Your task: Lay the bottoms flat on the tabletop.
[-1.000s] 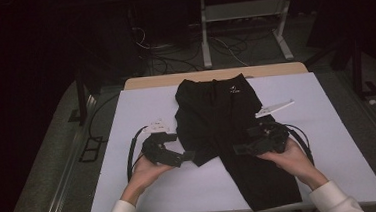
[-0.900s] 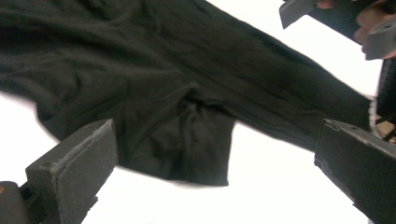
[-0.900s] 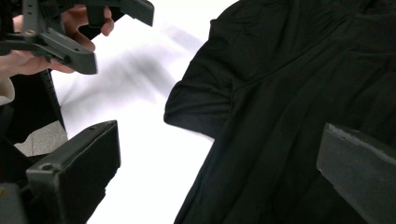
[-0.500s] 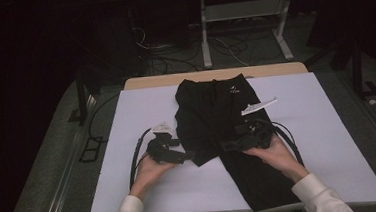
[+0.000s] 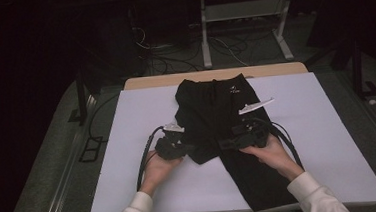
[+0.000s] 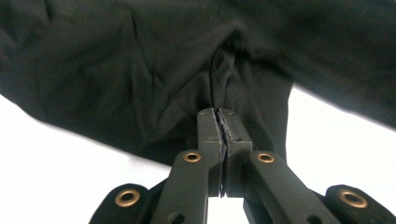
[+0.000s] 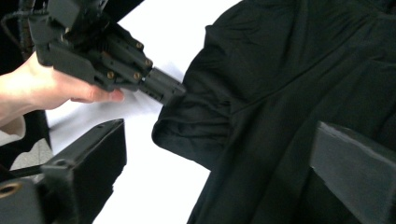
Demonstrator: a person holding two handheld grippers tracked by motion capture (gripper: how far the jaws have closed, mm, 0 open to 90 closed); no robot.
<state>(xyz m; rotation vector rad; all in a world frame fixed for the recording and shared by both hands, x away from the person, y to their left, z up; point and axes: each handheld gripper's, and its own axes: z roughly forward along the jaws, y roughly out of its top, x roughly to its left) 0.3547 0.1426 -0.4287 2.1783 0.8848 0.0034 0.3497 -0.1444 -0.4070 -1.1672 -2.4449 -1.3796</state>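
A pair of black trousers [image 5: 211, 109] lies on the white board [image 5: 328, 126], waistband at the far side, one leg reaching the near edge. Its other side is bunched into a short fold [image 7: 191, 130]. My left gripper [image 5: 191, 148] is shut on that fold's edge; in the left gripper view its jaws [image 6: 222, 126] meet with black cloth [image 6: 140, 70] pinched between them. My right gripper [image 5: 224, 144] rests over the long leg. Its jaws have just been closing a little but stand wide [image 7: 219, 135], with cloth lying between them, unpinched. The left gripper [image 7: 163, 88] faces it.
The board sits on a wooden table top [image 5: 149, 81]. Behind the table stands a metal frame [image 5: 240, 17], with cables on the floor [image 5: 162, 57]. Bare white board lies on both sides of the trousers. Black cables loop from each gripper [image 5: 144, 154].
Both hands have drawn inward toward the middle of the trousers and slightly down. The left gripper now sits at the edge of the folded cloth.
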